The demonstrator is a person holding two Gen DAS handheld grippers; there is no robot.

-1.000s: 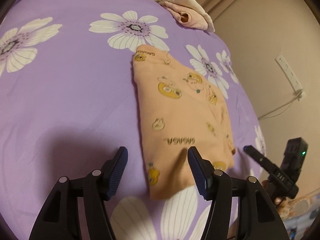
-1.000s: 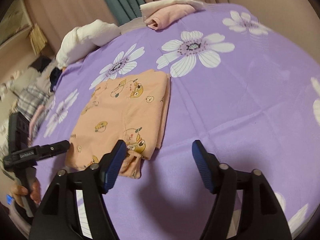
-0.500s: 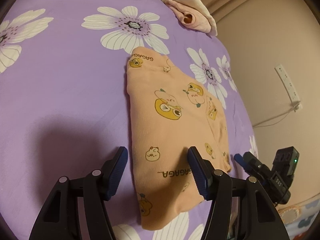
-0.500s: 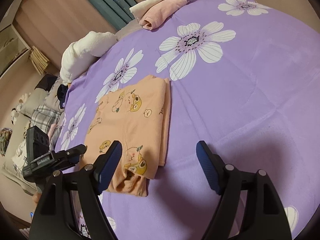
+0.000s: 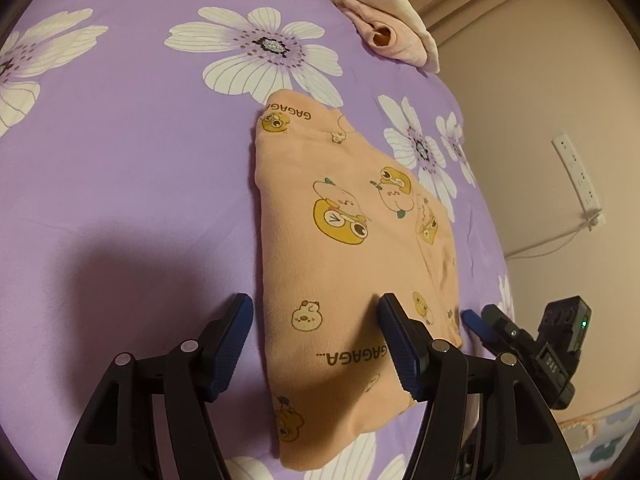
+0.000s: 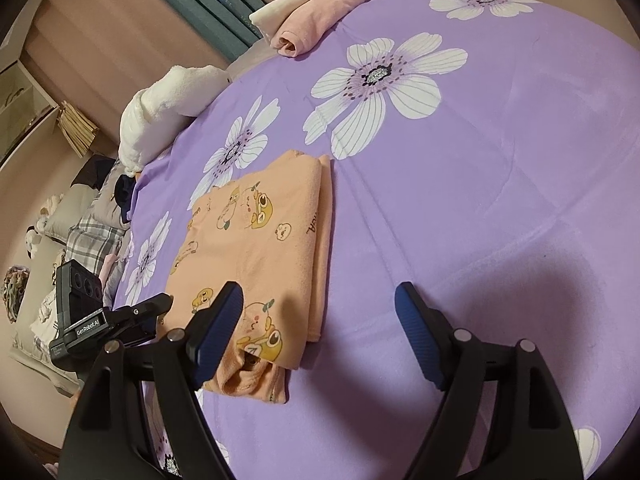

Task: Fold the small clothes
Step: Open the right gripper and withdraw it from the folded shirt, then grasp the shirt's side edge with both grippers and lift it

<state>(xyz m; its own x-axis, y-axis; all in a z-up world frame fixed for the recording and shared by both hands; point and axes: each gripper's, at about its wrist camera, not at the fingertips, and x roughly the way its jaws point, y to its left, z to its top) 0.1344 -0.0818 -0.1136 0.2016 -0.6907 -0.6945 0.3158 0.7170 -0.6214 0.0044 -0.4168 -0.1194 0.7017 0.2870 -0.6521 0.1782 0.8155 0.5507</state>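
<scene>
A small peach garment with yellow cartoon prints (image 5: 344,248) lies folded into a flat strip on the purple flowered bed cover (image 5: 120,152). It also shows in the right wrist view (image 6: 260,248). My left gripper (image 5: 316,320) is open and empty, its jaws straddling one long folded edge of the garment, just above it. My right gripper (image 6: 320,308) is open and empty over the garment's other long edge near one end. The right gripper also shows in the left wrist view (image 5: 520,340), and the left gripper in the right wrist view (image 6: 112,320).
A rolled pink and cream bundle of clothes (image 5: 384,36) lies at the far edge of the bed, also visible in the right wrist view (image 6: 312,28). A white pillow (image 6: 168,108) and plaid bedding (image 6: 92,240) sit off the left side. A wall socket strip (image 5: 576,176) is on the right wall.
Both grippers have moved forward and lower toward the garment, which now fills more of each view. Both stay open. The garment has not moved.
</scene>
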